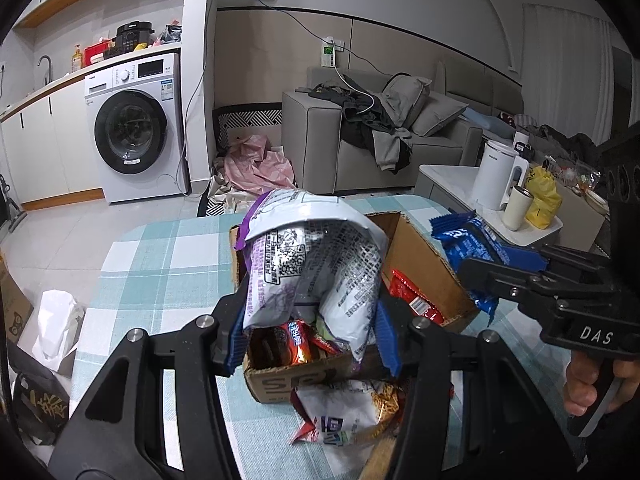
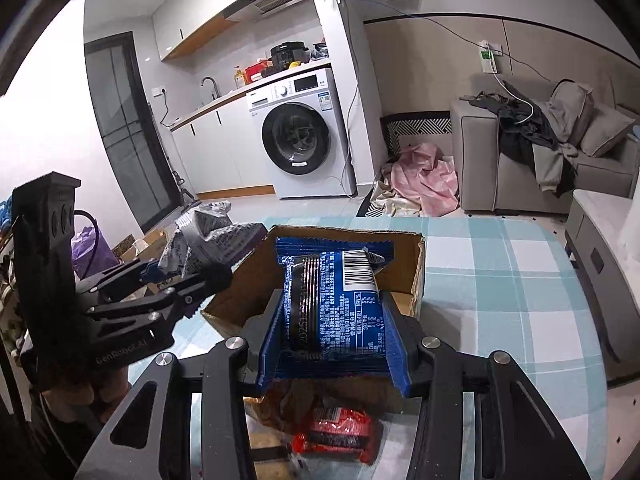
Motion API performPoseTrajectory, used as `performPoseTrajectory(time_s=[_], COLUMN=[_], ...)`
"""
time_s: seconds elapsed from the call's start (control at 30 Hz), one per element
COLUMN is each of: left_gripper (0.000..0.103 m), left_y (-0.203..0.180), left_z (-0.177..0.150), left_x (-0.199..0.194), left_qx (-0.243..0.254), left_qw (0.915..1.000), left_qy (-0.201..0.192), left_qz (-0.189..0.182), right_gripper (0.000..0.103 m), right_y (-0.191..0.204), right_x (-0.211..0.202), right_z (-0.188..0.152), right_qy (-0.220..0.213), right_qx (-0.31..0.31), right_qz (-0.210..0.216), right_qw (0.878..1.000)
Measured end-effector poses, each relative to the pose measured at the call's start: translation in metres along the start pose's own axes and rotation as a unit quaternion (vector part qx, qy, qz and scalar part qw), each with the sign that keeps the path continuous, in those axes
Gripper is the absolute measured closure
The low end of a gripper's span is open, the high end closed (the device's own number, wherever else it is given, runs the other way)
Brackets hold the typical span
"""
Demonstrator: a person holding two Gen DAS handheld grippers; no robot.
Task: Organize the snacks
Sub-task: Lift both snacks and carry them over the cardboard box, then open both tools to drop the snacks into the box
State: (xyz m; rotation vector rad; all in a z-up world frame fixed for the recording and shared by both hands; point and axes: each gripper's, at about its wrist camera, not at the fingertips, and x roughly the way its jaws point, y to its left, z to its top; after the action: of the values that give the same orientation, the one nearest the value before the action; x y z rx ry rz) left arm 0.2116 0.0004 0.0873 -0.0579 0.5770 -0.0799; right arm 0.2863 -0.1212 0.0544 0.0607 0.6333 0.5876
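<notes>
Your left claw (image 1: 312,336) clamps a silver-purple snack bag (image 1: 312,264) above the cardboard box (image 1: 420,252); your right claw (image 2: 332,344), marked "DAS", clamps a blue barcoded packet (image 2: 332,292) over it.

cardboard box (image 2: 416,276) far side open, snacks (image 1: 294,340) crowding near end

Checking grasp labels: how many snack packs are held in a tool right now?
2. The left tool clamps the silver-purple bag above the cardboard box; the right tool clamps the blue packet. Other packs lie loose; more may be hidden in the box.
</notes>
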Motion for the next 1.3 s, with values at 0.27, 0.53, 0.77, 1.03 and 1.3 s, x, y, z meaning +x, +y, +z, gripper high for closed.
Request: performPoseTrajectory(time_s=[0.27, 0.53, 0.77, 1.03, 1.3], left_gripper=[0.054, 0.054, 0.054, 0.054, 0.054], left_y=[0.004, 0.004, -0.003, -0.007, -0.010], left_z=[-0.002, -0.005, -0.006, -0.010, -0.011], left_x=[0.034, 0.065, 0.082, 0.099, 0.116], left_qx=[-0.001, 0.001, 0.009, 0.012, 0.014], left_qw=[0.9998, 0.9994, 0.9992, 0.9988, 0.9982], left_qy=[0.018, 0.033, 0.038, 0.048, 0.057], left_qz=[0.000, 0.003, 0.008, 0.006, 0.006], right_gripper=[0.058, 0.058, 0.058, 0.058, 0.058], right_y=[-0.012, -0.017, -0.020, -0.024, -0.023], right_x=[0.025, 0.047, 0.061, 0.070, 0.074], right_z=[0.004, 0.004, 0.006, 0.004, 0.003], right_qy=[0.015, 0.029, 0.034, 0.039, 0.039], right_qx=[0.020, 0.028, 0.034, 0.041, 0.037], right_qz=[-0.001, -0.001, -0.006, -0.012, -0.016], right_qw=[1.000, 0.999, 0.999, 0.998, 0.998])
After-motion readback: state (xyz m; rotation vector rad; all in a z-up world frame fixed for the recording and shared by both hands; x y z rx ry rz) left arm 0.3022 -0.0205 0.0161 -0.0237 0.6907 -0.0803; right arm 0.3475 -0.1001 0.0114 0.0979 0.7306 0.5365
